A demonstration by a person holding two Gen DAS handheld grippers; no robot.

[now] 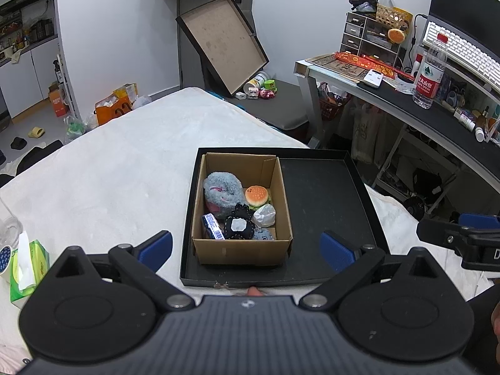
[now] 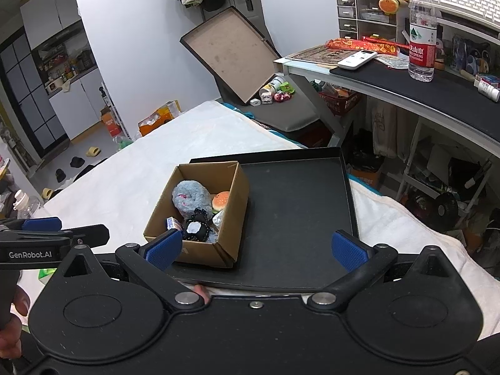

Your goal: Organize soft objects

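Both the left gripper and right gripper hang spread and empty. The toys sit crowded in the box; reaching in could snag a neighbour or tip the box on the tray.

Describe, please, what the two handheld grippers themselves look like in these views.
Both match: the left gripper and right gripper have matte black bodies with two round discs, angled black linkage arms with silver pivot pins, and textured blue pads. White "GenRobot.AI" lettering marks the left one's side in the right wrist view.

Both tongs apparently wide open
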